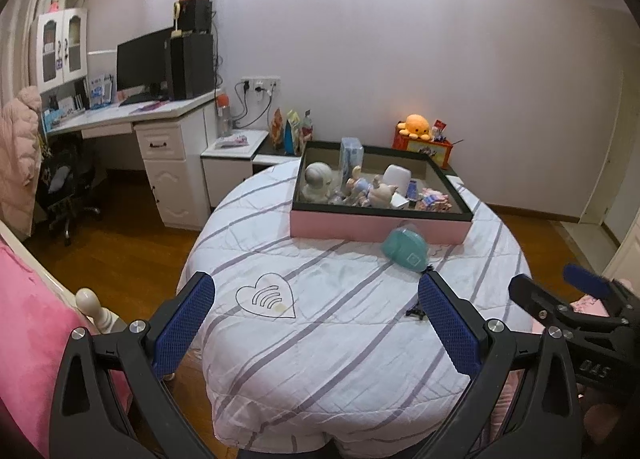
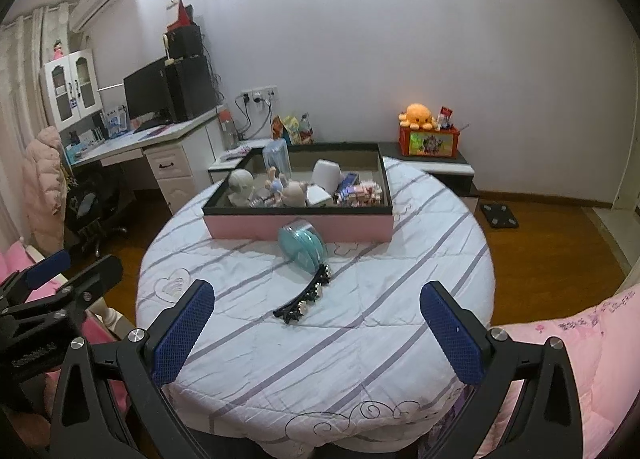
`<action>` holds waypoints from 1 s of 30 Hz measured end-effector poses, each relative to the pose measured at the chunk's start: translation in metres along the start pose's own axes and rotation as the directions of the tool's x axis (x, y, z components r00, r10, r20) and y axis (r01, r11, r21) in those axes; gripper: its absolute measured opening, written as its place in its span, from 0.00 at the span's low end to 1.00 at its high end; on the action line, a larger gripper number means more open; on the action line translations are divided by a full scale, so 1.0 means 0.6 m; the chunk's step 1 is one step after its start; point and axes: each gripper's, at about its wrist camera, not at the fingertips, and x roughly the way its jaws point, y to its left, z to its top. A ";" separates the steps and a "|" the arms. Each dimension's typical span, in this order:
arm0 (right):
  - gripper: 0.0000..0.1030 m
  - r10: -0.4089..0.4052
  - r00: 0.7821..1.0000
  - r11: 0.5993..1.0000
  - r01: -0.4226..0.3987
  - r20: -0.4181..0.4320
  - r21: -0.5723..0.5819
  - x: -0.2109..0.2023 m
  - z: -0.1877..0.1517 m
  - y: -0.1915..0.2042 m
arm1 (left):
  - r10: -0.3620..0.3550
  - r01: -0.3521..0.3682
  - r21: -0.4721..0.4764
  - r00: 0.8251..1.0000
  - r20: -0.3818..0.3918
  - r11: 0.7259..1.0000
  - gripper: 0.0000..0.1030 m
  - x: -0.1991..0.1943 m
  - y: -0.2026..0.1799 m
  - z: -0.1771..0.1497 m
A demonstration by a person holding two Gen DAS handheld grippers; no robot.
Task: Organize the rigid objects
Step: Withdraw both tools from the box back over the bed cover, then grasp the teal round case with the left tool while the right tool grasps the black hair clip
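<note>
A pink box with a black rim stands at the far side of a round table covered with a striped cloth. It holds several figurines and small boxes. A teal round case lies on the cloth just in front of the box. A black jewelled hair clip lies nearer, mostly hidden behind a finger in the left wrist view. My left gripper is open and empty above the cloth. My right gripper is open and empty, just short of the clip.
A white desk with a monitor stands at the back left, with a black chair beside it. A red box with an orange plush octopus sits on a low cabinet behind the table. Pink bedding lies at the right.
</note>
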 end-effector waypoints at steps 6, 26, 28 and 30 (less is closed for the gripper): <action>1.00 0.024 0.992 0.998 -0.016 -0.120 0.061 0.097 -0.022 -0.007 | 0.013 -0.014 -0.022 0.998 -0.055 1.000 1.00 0.057 0.020 -0.011; 0.26 -0.022 0.979 0.998 0.011 -0.204 -0.058 0.238 -0.047 0.004 | -0.004 -0.001 -0.031 0.985 -0.170 1.000 1.00 0.185 0.011 -0.023; 0.19 -0.013 0.979 0.999 0.004 -0.205 -0.041 0.230 -0.046 -0.017 | -0.013 0.008 -0.027 0.985 -0.172 1.000 1.00 0.191 0.003 -0.022; 0.19 -0.023 0.980 0.999 0.016 -0.198 -0.037 0.224 -0.046 -0.034 | -0.026 0.023 -0.021 0.985 -0.173 1.000 1.00 0.199 -0.011 -0.019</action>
